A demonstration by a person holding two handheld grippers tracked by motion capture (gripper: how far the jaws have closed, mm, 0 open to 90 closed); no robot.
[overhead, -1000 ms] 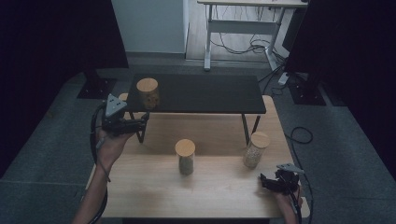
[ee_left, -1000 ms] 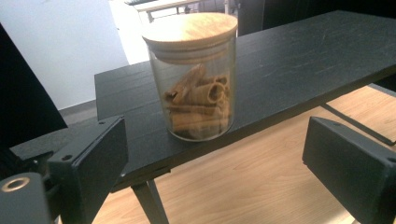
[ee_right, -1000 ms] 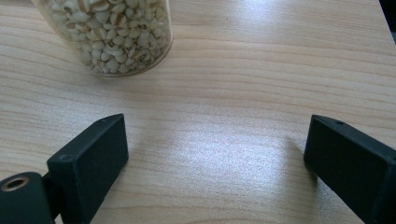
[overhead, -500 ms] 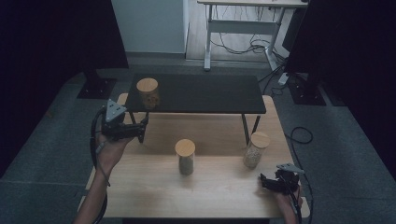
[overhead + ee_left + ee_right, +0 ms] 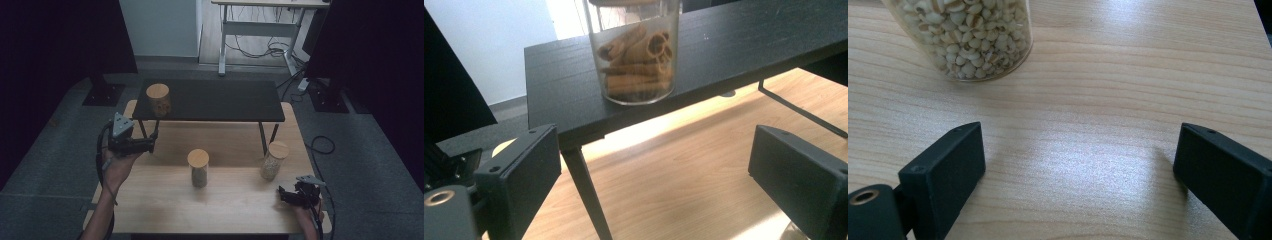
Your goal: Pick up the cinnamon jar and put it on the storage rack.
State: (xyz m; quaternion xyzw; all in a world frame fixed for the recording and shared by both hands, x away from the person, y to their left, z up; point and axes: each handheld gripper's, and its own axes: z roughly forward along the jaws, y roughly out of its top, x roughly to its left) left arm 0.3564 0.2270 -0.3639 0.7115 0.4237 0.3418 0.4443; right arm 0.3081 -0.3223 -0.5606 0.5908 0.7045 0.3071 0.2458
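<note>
**Left gripper backing off the shelved jar**

While the cinnamon jar [image 5: 158,99] is sitting on the black shelf [image 5: 220,102], the left gripper [image 5: 150,145] is drawing back, jaws wide and empty, probably after placing it. Rightward, the right gripper [image 5: 286,194] is resting wide open near the grain jar [image 5: 273,160].

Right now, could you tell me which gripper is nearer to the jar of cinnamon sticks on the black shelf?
Left. The left gripper is just below and in front of the cinnamon jar; the right gripper sits at the table's near right corner.

Wooden table [image 5: 150,200]: black shelf [image 5: 215,102], jars [image 5: 198,167].
</note>
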